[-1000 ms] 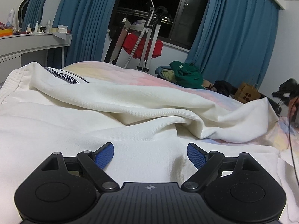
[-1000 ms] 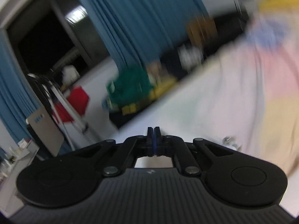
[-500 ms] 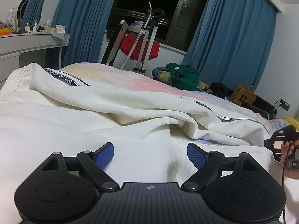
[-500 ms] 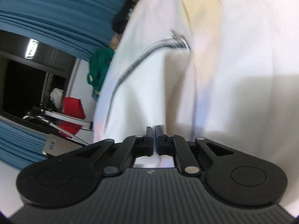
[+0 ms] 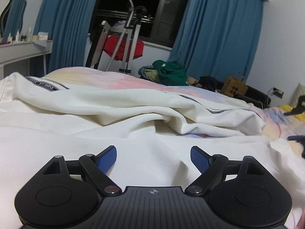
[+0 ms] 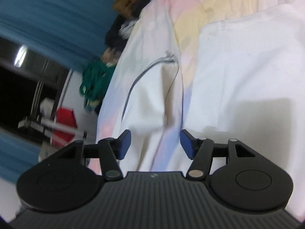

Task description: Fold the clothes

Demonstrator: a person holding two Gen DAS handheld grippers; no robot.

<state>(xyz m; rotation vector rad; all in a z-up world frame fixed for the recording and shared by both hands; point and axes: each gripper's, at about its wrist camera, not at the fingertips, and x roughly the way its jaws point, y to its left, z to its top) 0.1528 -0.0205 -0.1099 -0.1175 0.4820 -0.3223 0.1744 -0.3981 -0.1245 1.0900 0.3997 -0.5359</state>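
White garment point(image 5: 133, 112) under spread tongs point(image 5: 153, 157)

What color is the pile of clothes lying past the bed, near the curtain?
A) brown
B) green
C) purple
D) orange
B: the left wrist view shows a green pile beyond the bed, by the blue curtain.

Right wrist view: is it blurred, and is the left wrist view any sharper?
Right wrist view: motion blur smears the blue curtain and green clothes; the white garment looks overexposed. Left wrist view: mostly sharp, fisheye-bent, blurred only at its right edge.
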